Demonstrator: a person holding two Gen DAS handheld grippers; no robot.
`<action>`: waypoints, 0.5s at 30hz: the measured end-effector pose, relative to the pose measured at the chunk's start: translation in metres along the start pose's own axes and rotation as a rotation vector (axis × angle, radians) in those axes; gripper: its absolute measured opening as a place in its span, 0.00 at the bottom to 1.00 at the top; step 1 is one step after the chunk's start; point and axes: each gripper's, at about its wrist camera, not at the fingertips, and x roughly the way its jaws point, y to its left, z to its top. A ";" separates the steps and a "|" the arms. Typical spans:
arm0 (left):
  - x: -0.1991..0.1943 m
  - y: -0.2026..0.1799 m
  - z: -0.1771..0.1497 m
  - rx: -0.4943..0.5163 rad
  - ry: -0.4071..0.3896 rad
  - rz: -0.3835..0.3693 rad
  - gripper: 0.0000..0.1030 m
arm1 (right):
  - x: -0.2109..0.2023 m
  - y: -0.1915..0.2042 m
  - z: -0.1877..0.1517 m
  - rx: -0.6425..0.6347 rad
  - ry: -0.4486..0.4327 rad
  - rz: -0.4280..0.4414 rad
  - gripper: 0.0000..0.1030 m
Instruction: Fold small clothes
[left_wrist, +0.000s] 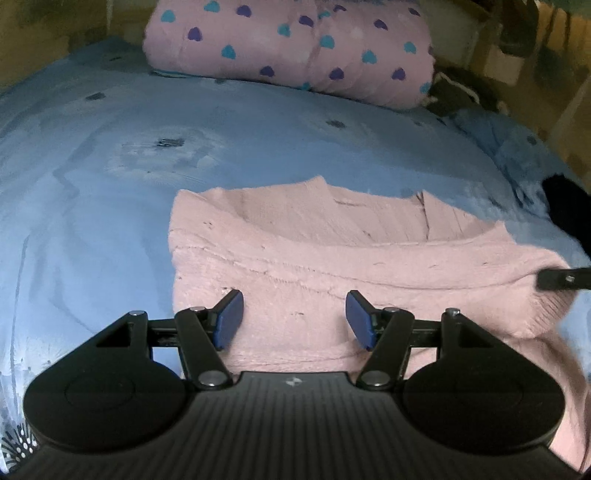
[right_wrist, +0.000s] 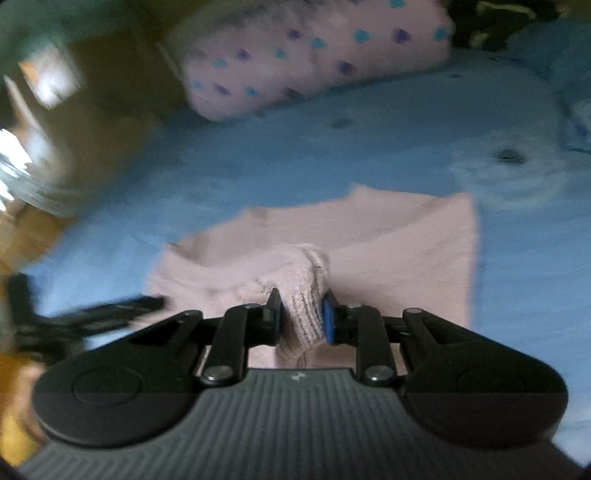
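We are working over a bed covered by a blue sheet (left_wrist: 258, 140), with a pink heart-print pillow (left_wrist: 288, 48) lying at twelve o'clock near brown walls. The pink sweater (left_wrist: 332, 258) is lying mid-sheet. Our left gripper (left_wrist: 294, 319) is hovering over it with jaws spread, while our right gripper (right_wrist: 301, 317) is pinching its ribbed cuff.

dim light, blurred right view
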 end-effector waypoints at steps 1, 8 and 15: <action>0.002 -0.002 -0.001 0.013 0.009 0.000 0.65 | 0.006 -0.003 0.000 -0.010 0.025 -0.050 0.27; 0.009 -0.010 -0.008 0.072 0.022 0.041 0.68 | 0.010 -0.023 -0.017 -0.005 -0.029 -0.302 0.50; 0.010 -0.016 -0.011 0.093 0.012 0.060 0.70 | -0.007 -0.046 -0.030 0.181 -0.120 -0.164 0.52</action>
